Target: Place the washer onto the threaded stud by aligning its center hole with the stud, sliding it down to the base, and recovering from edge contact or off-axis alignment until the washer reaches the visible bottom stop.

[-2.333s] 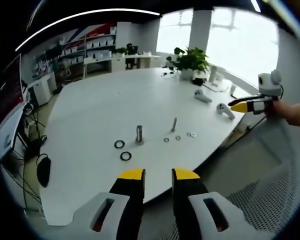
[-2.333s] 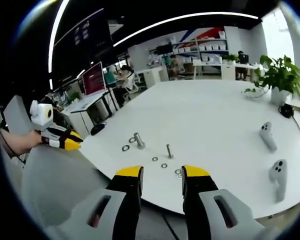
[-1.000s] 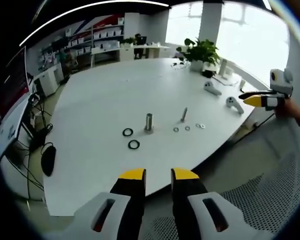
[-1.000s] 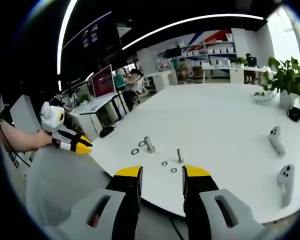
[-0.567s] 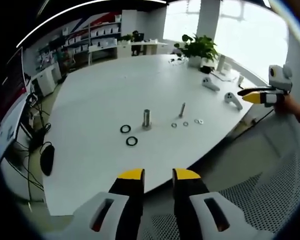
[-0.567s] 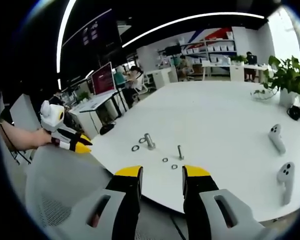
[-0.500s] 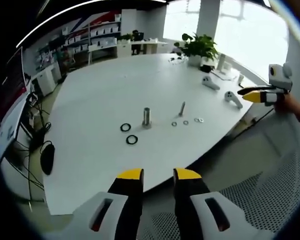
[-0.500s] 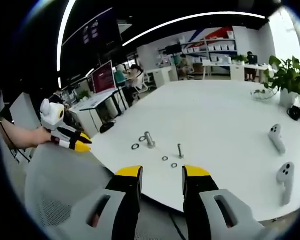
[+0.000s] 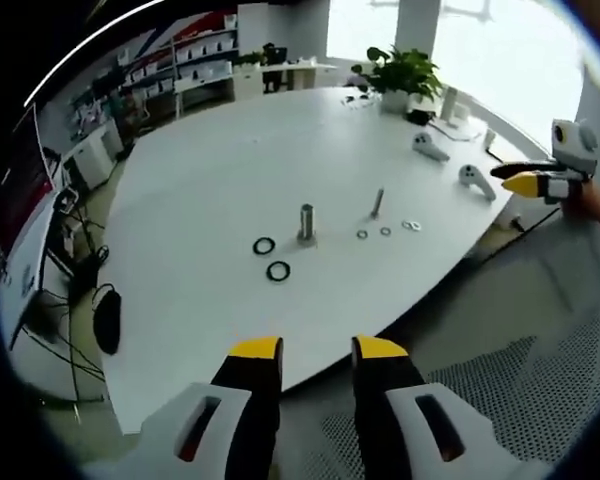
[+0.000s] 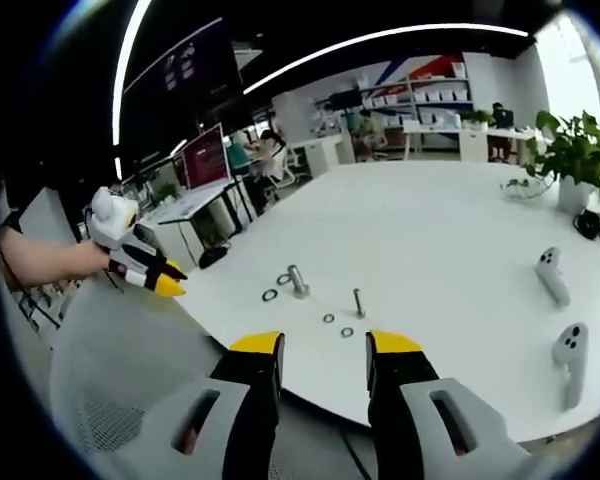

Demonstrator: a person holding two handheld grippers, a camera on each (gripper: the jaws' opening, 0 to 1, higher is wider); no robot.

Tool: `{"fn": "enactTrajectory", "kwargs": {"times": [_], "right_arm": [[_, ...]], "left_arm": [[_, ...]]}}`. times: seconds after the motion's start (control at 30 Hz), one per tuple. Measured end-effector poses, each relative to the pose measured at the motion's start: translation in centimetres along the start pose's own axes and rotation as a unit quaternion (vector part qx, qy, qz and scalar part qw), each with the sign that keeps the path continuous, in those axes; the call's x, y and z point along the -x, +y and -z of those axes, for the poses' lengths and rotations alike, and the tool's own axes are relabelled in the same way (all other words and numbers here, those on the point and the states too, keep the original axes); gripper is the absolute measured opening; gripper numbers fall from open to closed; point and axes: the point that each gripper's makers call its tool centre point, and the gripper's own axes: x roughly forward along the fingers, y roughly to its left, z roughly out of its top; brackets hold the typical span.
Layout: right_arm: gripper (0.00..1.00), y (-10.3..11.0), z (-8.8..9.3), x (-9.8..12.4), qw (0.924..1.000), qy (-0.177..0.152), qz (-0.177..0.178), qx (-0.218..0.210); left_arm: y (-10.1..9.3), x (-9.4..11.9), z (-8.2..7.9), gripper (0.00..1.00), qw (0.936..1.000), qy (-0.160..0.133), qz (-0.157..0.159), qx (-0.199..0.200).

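On the white table [image 9: 200,190] stand a thick threaded stud [image 9: 306,222] and a thin stud [image 9: 378,203]. Several small silver washers [image 9: 385,231] lie beside the thin one, and two black rings [image 9: 278,271] beside the thick one. My left gripper [image 9: 318,350] is open and holds nothing, short of the table's near edge. The right gripper [image 9: 540,182] hangs off the table's right side. In the right gripper view the thick stud [image 10: 298,281], thin stud [image 10: 359,302] and washers [image 10: 328,318] lie ahead of my open, bare right gripper [image 10: 325,345]; the left gripper [image 10: 150,275] is at the left.
Two white hand controllers [image 9: 475,181] lie near the table's right edge, with a potted plant [image 9: 400,75] behind them. A mesh chair [image 9: 500,410] sits under both grippers. Desks, monitors and shelves stand beyond the table [image 10: 450,220].
The left gripper view now looks at the table from higher up. In the right gripper view the left gripper has moved slightly toward the table and tipped downward. Studs and washers have not moved.
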Motion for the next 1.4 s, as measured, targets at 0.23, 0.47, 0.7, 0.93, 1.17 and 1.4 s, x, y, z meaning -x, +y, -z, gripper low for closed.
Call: {"fn": "enactTrajectory", "kwargs": {"times": [0.23, 0.47, 0.7, 0.93, 1.17, 1.4], "right_arm": [[0.35, -0.1, 0.0, 0.0, 1.0000, 0.000, -0.001, -0.002], [0.35, -0.2, 0.1, 0.0, 1.0000, -0.002, 0.001, -0.006], [0.33, -0.2, 0.1, -0.1, 1.0000, 0.000, -0.002, -0.007], [0.33, -0.4, 0.1, -0.1, 0.9999, 0.001, 0.004, -0.011], [0.33, -0.4, 0.3, -0.2, 0.9998, 0.007, 0.002, -0.017], [0.33, -0.3, 0.3, -0.2, 0.9998, 0.006, -0.002, -0.019]], "left_arm": [[1.6, -4.2, -2.1, 0.27, 0.9995, 0.025, 0.011, 0.018], [0.8, -8.7, -2.3, 0.28, 0.9969, 0.063, 0.046, 0.002], [1.3, -11.7, -0.8, 0.29, 0.9908, 0.122, 0.050, -0.033], [2.5, -13.8, -0.6, 0.32, 0.9891, 0.140, 0.043, -0.018], [3.9, -15.2, -0.5, 0.32, 0.9879, 0.154, 0.021, -0.002], [4.0, -16.2, 0.2, 0.32, 0.9850, 0.172, 0.017, 0.002]]}}
